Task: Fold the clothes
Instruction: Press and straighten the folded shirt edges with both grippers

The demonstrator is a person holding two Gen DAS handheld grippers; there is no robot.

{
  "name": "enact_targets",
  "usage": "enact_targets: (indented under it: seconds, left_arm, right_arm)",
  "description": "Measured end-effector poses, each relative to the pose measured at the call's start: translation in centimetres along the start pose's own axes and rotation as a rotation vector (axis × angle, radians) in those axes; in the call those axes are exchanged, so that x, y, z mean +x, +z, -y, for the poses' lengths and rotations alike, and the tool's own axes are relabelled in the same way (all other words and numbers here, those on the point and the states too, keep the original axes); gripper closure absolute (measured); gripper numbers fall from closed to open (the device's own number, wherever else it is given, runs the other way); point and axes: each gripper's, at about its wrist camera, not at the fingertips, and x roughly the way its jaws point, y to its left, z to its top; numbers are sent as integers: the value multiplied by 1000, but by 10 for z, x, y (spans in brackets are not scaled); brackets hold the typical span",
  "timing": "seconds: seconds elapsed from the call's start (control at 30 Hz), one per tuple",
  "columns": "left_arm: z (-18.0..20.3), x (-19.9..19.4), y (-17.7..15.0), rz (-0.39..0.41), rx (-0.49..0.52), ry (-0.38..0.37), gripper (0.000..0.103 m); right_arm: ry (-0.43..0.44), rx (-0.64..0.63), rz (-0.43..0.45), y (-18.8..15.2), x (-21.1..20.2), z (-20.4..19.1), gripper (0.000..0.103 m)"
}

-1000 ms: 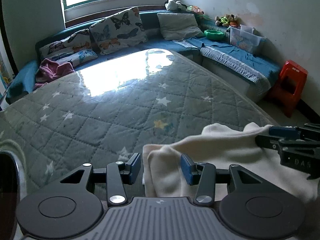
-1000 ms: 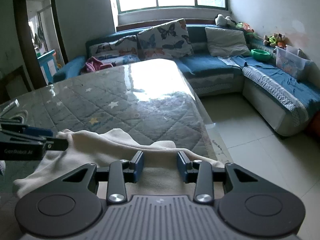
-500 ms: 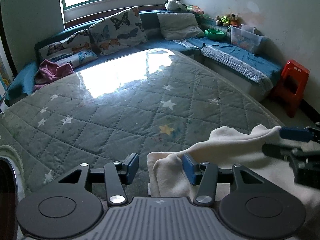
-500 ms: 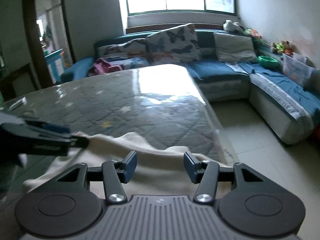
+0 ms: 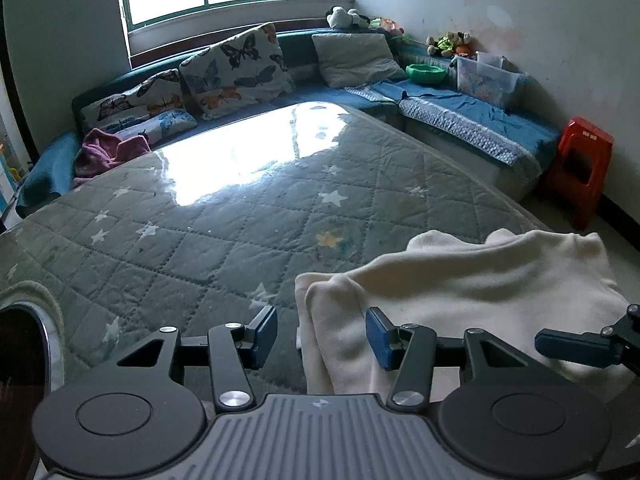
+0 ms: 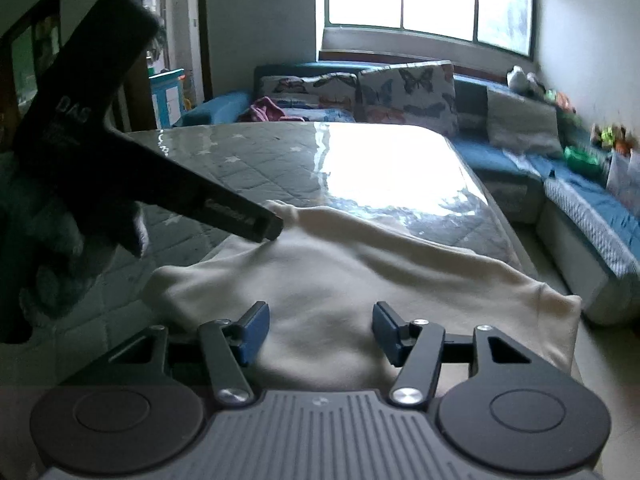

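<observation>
The left hand-held gripper (image 5: 321, 338) gapes wide, empty, over the cream garment's (image 5: 472, 280) edge. The right hand-held gripper (image 6: 320, 330), equally wide and empty, hovers above the garment on the bench (image 5: 240, 224) at 6 o'clock.

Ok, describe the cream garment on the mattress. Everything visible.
The cream garment looks like soft, fleecy knit, plain and unpatterned. It lies partly folded in loose layers, with a doubled edge at its left end, on the near right part of the quilted star-print mattress, reaching that mattress's right edge. The left gripper stands open astride the doubled edge; the right gripper is open above its middle. In the right wrist view the left gripper's finger tip appears to touch its far edge.
</observation>
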Motion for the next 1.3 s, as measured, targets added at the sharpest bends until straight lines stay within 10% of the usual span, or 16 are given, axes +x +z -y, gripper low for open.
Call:
enact_targets:
  seconds: [0.57, 1.07, 1.3]
  left_arm:
    - [1, -25, -35, -30, -16, -34, 46]
    - [-10, -47, -53, -12, -52, -33, 31]
    - [-14, -59, -66, -8, -51, -39, 19]
  right_arm:
    - [-147, 193, -15, -36, -45, 54, 42]
    - [-149, 180, 47, -35, -59, 29, 1]
    - [-176, 174, 52, -36, -64, 16, 0]
